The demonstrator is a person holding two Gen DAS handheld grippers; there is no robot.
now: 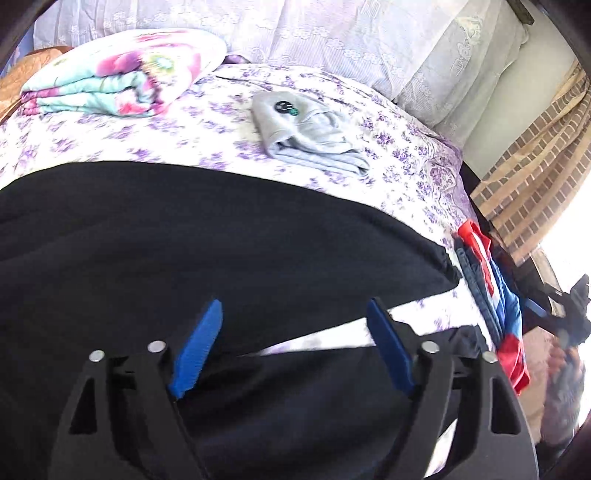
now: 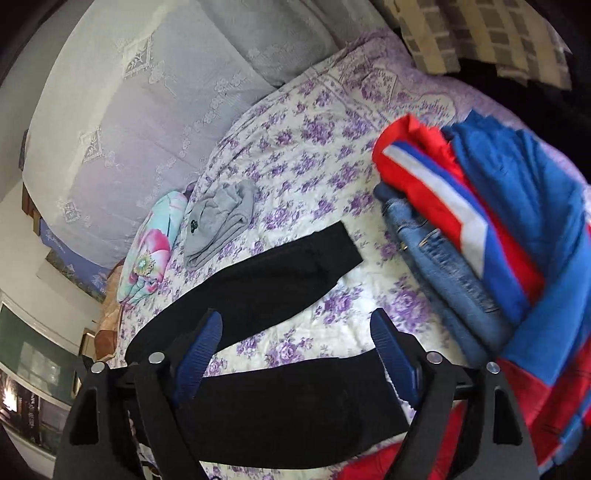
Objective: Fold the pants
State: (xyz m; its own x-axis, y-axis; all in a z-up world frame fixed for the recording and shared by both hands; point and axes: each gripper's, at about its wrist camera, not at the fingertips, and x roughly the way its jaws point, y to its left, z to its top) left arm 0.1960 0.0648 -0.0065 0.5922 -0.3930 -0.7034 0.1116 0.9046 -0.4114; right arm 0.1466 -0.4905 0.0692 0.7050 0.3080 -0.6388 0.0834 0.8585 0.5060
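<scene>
So we've got the bed (image 1: 184, 136) with its purple-flowered sheet, and there's a decent stretch of bare sheet in the middle and upper middle of both views. In the left wrist view the bed's edge runs down the right side of the frame, with a brick-pattern curtain (image 1: 532, 184) just past it; a lace-covered pillow (image 1: 332, 33) fills the top. Stuff around: a folded floral blanket (image 1: 110, 81) sits upper left, a folded grey garment (image 1: 306, 133) lies in the upper middle well apart from the black fabric, and a stack of jeans (image 2: 443, 266) with a red, white and blue garment (image 2: 498, 221) on top crowds the right side of the right wrist view, near the bed's edge. The black pants (image 1: 184, 251) are spread flat across the lower half of the left wrist view; in the right wrist view we see two dark legs (image 2: 277, 280) lying apart with a wedge of sheet between them. Fabric looks plain, matte black, fairly smooth. Our left claw (image 1: 295, 343) stands wide open over the pants with nothing gripped. Our right claw (image 2: 295, 354) is also spread wide above the nearer leg, holding nothing. At the far right of the left wrist view we can just make out a blurred hand (image 1: 565, 369).
</scene>
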